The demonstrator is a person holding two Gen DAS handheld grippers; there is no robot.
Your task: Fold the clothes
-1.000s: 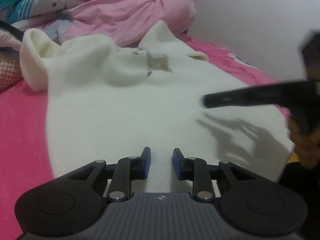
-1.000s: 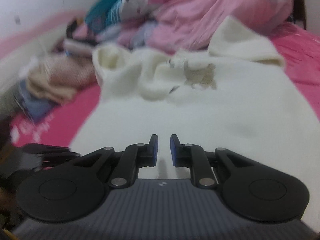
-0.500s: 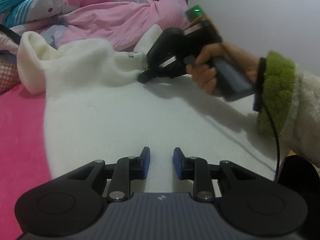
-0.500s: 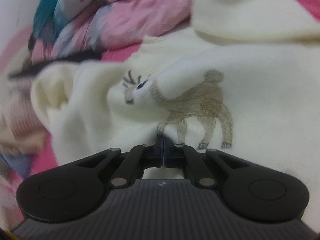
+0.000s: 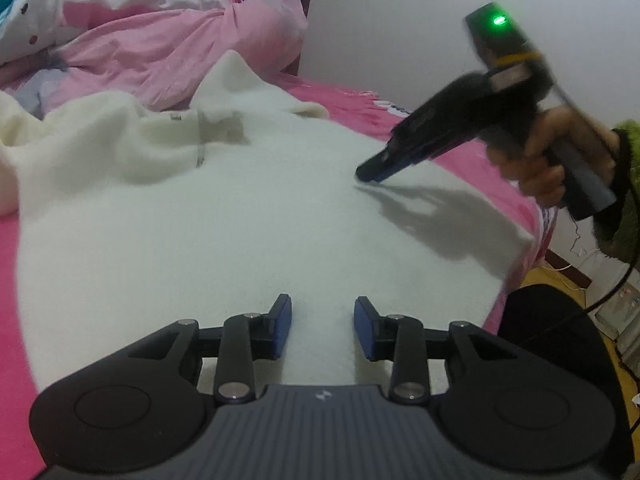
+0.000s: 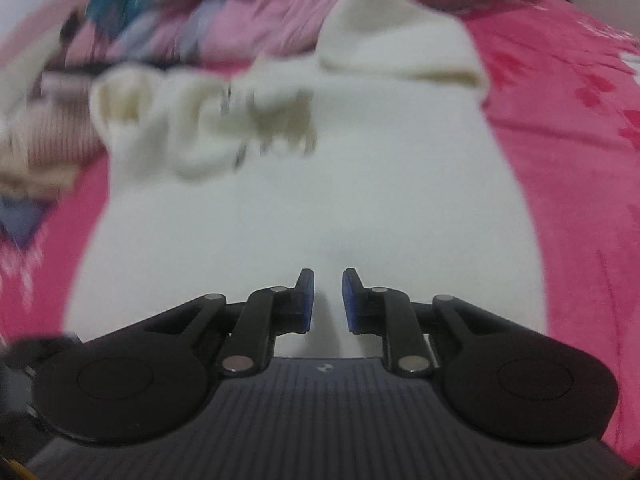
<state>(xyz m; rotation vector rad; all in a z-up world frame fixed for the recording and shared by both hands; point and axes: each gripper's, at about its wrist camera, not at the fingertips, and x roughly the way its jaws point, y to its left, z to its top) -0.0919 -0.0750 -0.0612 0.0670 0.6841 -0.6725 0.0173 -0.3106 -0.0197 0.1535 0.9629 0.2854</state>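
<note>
- The left gripper sits lowest in the left wrist view, over the near edge of the cream sweater; its blue-padded jaws are opening, with a clear gap and only the sweater's flat surface showing behind them, nothing gripped.
- The right gripper hovers over the sweater's body in its own view; its jaws are opening too, a narrow gap between the pads and no fabric pinched.
- The sweater lies spread on the pink bedsheet, filling the middle of both views, its near part smooth.
- In the left wrist view the right gripper appears to the right, held in a hand with a green fuzzy cuff; its tips point down toward the sweater's right side, just above the cloth, casting a shadow.
- Farther on, the sweater's upper part is bunched, with a brown animal design, blurred, and a sleeve opening at the left.
- Beyond it lies a heap of pink bedding, then the white wall.
</note>
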